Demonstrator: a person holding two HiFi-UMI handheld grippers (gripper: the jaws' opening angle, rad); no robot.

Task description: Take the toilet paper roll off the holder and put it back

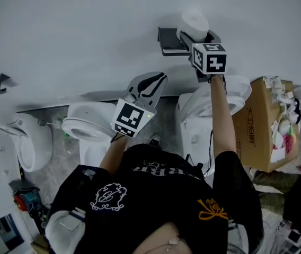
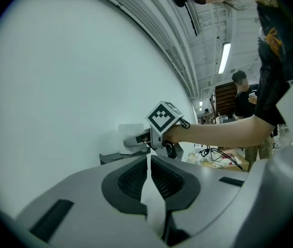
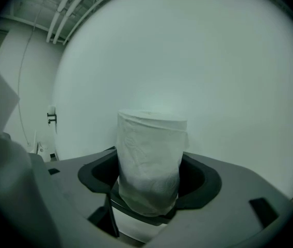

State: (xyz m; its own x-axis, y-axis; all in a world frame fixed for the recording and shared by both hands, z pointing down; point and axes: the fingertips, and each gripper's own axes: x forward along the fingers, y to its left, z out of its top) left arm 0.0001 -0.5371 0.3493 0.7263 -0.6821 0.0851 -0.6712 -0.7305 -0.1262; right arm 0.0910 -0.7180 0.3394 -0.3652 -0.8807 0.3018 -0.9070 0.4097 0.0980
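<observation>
right gripper (image 1: 197,37) clamped round toilet paper roll (image 3: 149,156) | roll upright, right at holder (image 1: 169,42) on wall | left gripper (image 2: 149,177) jaws pressed together, empty, well away | tip: squeeze lightly, soft roll crushes; move straight, keep it level

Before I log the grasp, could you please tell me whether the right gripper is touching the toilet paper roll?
Touching. The right gripper view shows the toilet paper roll clamped between the two jaws of the right gripper, pinched inward at both sides.
</observation>
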